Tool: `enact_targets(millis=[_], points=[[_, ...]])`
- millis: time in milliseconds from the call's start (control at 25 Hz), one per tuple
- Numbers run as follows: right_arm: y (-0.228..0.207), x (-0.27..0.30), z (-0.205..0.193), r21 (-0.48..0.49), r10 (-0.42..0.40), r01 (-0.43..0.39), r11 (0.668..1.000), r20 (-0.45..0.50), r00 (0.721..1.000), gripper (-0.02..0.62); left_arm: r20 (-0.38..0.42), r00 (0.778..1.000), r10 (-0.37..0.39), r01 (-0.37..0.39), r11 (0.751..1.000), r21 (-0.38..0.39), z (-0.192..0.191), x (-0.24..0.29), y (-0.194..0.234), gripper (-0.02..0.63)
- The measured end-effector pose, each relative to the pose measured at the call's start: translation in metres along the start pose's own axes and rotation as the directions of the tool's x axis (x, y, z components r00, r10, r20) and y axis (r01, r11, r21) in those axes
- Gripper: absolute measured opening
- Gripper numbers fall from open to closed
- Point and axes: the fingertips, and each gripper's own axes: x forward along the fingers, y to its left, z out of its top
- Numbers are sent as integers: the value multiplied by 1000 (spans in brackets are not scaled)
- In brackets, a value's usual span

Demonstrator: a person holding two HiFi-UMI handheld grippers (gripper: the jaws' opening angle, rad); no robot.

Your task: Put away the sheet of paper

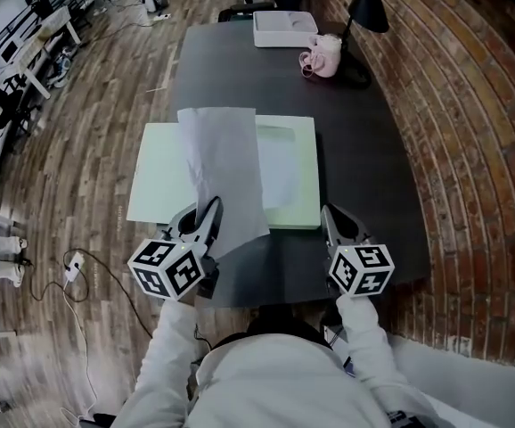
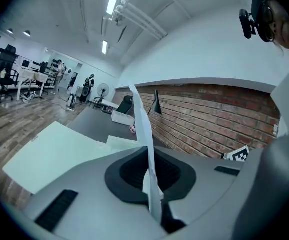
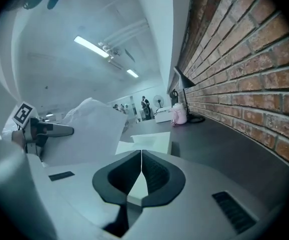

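White-sleeved, reaching forward over the dark table (image 1: pixel 364 150) with both forearms, grippers tipped slightly downward. Pinching the sheet of paper (image 1: pixel 226 163) by its near edge in the shut jaws of the left gripper (image 1: pixel 211 206), raised above the open pale green folder (image 1: pixel 161 178). Holding the right gripper (image 1: pixel 327 213) near the folder's right corner, jaws pressed together on nothing.

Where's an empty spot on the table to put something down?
Bare table lies between the folder and the box, and between the folder and the wall. It's crowded around the mug and lamp, and where the left gripper holds the paper.
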Motion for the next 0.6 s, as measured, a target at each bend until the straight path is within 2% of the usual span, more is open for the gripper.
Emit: enact_targets(millis=[280,600], points=[[-21,28,12,9,13,-13,1000,-10,1000,28,22,999,-28,27,999,44,36,49,6,17],[-43,53,16,20,29,-28,999,-28,999,28,5,995,-100,100,995,22,46,106,11,17]])
